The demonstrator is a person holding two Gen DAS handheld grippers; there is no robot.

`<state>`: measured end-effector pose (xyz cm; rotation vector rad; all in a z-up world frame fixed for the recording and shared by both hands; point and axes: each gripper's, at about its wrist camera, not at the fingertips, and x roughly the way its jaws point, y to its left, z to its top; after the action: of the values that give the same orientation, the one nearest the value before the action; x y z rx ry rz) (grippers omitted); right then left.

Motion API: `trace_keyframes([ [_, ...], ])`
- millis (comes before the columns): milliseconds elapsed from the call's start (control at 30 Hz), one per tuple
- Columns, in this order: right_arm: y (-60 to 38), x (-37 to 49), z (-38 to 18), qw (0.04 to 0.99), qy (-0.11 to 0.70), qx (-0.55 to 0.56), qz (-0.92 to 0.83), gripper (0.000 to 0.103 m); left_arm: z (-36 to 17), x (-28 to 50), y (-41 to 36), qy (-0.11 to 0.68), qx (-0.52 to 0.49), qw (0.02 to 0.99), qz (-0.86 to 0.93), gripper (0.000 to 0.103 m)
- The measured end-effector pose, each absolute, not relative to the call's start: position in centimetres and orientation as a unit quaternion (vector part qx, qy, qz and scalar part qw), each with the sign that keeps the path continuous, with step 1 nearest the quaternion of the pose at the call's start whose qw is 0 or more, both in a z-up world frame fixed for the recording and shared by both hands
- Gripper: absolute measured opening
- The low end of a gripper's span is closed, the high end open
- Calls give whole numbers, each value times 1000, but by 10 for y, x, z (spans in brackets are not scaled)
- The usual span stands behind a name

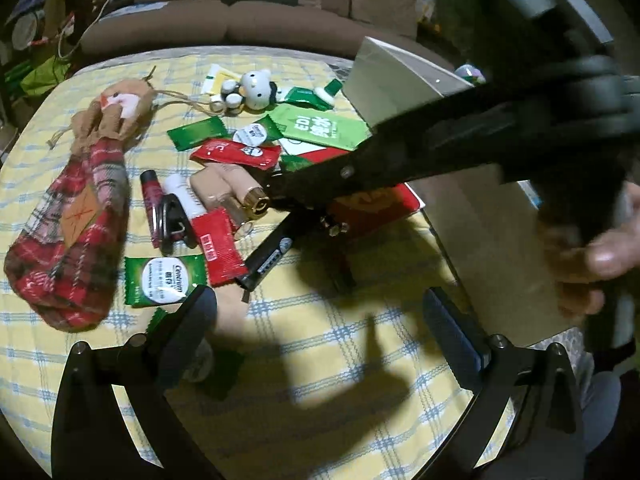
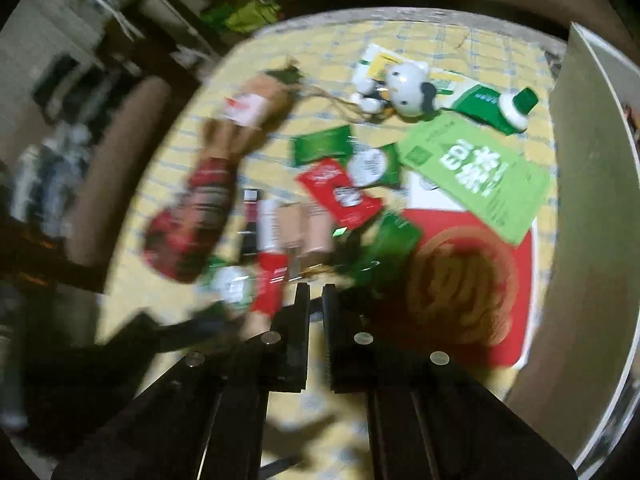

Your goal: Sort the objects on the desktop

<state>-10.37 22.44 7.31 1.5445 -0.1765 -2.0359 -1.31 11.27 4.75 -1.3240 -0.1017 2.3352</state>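
Observation:
A heap of small objects lies on a yellow checked tablecloth (image 1: 320,344): a plaid cloth doll (image 1: 76,236), a white cat figure (image 1: 256,88), green sachets (image 1: 164,280), red sachets (image 1: 218,246), a beige tube with a gold cap (image 1: 230,190), a lip balm (image 1: 150,196) and a red envelope (image 1: 376,206). My left gripper (image 1: 324,312) is open above bare cloth near the heap. My right gripper (image 1: 308,208) reaches in from the right over the tube and a black flat object (image 1: 268,254). In the blurred right wrist view its fingers (image 2: 316,300) stand nearly together with nothing seen between them.
A white open box (image 1: 480,216) stands at the right side of the table, also in the right wrist view (image 2: 584,216). A large green packet (image 2: 476,172) and a green-capped tube (image 2: 500,112) lie near it. A brown sofa (image 1: 240,20) is behind the table.

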Motion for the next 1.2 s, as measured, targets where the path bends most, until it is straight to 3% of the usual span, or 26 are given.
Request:
trace_keyframes([
  [167, 242, -84, 97, 313, -123, 557, -759, 6, 46, -12, 110, -10, -492, 210, 845, 103],
  [333, 241, -67, 118, 270, -35, 536, -799, 10, 46, -2, 84, 46, -489, 182, 852, 100],
  [433, 241, -68, 117, 248, -4, 525, -814, 35, 41, -2, 70, 34, -491, 176, 852, 86],
  [467, 242, -72, 114, 239, -7, 525, -817, 48, 42, -2, 70, 34, -486, 179, 855, 83],
  [500, 241, -77, 109, 229, -11, 527, -818, 51, 46, -3, 73, 32, -474, 186, 860, 81],
  [667, 237, -106, 82, 192, -13, 554, -810, 51, 56, -9, 109, 67, -430, 221, 873, 81],
  [733, 237, -113, 74, 179, -16, 560, -809, 46, 54, -16, 126, 102, -413, 229, 876, 80],
  [800, 243, -117, 71, 169, -38, 559, -811, 35, 45, -28, 138, 125, -413, 236, 871, 72],
  [867, 247, -118, 73, 163, -51, 555, -814, 33, 34, -40, 144, 131, -429, 243, 860, 62],
  [900, 249, -118, 74, 160, -52, 554, -816, 33, 28, -44, 147, 136, -432, 247, 857, 63],
  [1033, 247, -121, 75, 157, -39, 559, -813, 33, 29, -51, 140, 118, -430, 244, 861, 64],
  [1100, 244, -121, 73, 156, -34, 561, -812, 33, 28, -59, 131, 99, -442, 227, 862, 70],
  [1167, 241, -122, 69, 155, -31, 565, -810, 33, 20, -66, 118, 60, -465, 231, 852, 68],
  [1200, 238, -122, 65, 155, -25, 570, -806, 33, 18, -67, 112, 44, -464, 242, 851, 61],
])
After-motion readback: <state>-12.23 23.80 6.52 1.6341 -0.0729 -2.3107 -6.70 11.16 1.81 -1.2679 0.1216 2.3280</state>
